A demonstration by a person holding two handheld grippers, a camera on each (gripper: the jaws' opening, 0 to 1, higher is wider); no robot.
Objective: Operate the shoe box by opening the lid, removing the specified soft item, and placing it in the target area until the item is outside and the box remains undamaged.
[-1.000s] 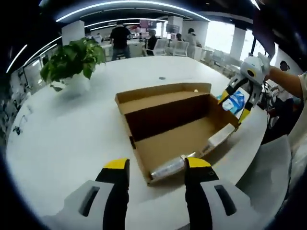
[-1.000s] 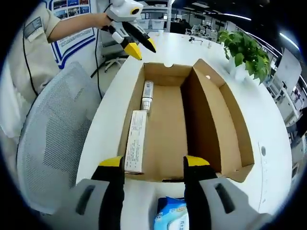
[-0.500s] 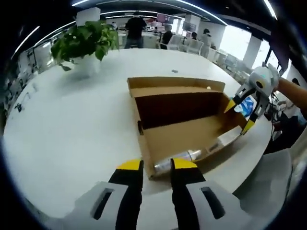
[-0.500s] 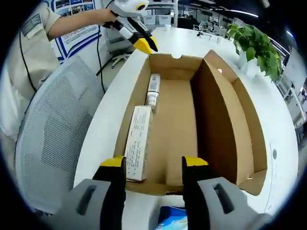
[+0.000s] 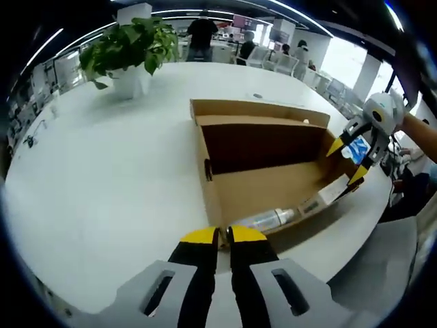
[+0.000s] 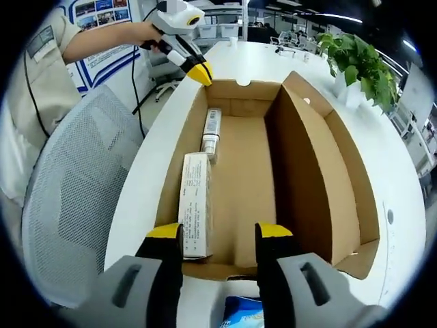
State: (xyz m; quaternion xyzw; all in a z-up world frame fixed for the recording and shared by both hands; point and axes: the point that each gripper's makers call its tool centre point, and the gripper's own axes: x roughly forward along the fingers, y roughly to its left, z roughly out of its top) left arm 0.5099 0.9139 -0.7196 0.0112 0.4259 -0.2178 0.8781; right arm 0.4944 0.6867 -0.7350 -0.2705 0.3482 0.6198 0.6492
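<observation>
Cardboard shoe box (image 6: pixel 287 178) lies open; left gripper (image 5: pixel 220 239) pinches its near wall, risking a tear, while right gripper (image 6: pixel 217 236) hangs spread above the blue packet (image 6: pixel 242 320).

No text can be read with certainty. Fine print is seen on the long white carton (image 6: pixel 195 205) lying in the shoe box (image 6: pixel 307 171), too small to make out. A label on the tube (image 6: pixel 211 130) beyond it is blurred. Blue-framed wall posters (image 6: pixel 102 10) carry print and pictures, also illegible.
</observation>
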